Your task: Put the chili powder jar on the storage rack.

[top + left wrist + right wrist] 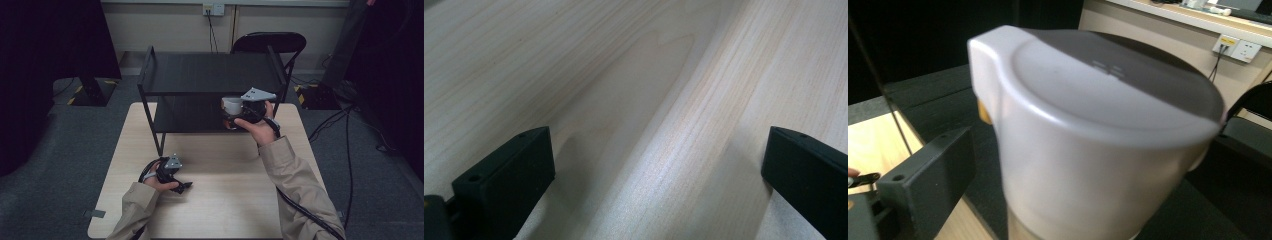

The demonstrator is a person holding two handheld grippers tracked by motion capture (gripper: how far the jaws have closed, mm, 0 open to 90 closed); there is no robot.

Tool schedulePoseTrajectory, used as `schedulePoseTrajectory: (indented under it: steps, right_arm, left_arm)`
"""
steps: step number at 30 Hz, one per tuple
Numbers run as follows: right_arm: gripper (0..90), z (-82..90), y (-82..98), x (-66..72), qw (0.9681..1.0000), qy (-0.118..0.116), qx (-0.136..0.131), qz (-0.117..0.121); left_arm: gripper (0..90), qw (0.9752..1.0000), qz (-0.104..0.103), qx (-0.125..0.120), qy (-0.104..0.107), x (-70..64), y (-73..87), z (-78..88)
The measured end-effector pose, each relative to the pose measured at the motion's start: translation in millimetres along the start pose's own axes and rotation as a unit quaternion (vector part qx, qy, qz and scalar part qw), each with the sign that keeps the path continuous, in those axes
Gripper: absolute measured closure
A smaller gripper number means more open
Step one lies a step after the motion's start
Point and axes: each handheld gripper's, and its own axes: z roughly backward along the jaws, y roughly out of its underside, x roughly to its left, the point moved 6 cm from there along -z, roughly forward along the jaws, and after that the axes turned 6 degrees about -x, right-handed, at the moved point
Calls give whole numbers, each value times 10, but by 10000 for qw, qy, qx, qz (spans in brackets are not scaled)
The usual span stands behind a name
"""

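Note:
A white lidded pot (231, 105) (1098, 150) stands at the front right of the lower board of a black two-tier rack (210, 75). My right gripper (234, 116) reaches in around it from the right. In the right gripper view the pot sits between the jaws; the one finger (928, 180) that shows stands clear of its wall, and the other is hidden behind the pot. My left gripper (184, 187) (654, 165) rests low over the pale wooden table (220, 200) at the front left. Its jaws are open with only bare wood between them.
The rack takes up the far half of the table. A black chair (270, 42) stands behind it, against a wall with a socket (214, 9). A black cable (305, 212) trails from the right gripper over the table's front right edge.

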Motion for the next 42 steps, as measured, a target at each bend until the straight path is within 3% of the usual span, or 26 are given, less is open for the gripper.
schedulePoseTrajectory:
  steps: [21, 31, 34, 42]
  right_arm:
    - [0, 231, 151, -16, 9997, -206, 118, 18]
    - [0, 520, 322, 26, 9993, -355, 129, -83]
    - [0, 593, 365, 61, 9993, -338, 166, 49]
    - [0, 733, 563, 91, 9982, -529, 260, -66]
  left_arm:
    - [0, 10000, 11, -13, -12, -5, -1, -7]
    - [0, 10000, 21, -17, -27, -11, -1, -9]
    - [0, 10000, 28, -15, -38, -14, -2, -10]
    - [0, 10000, 30, -31, -43, -17, 3, -9]
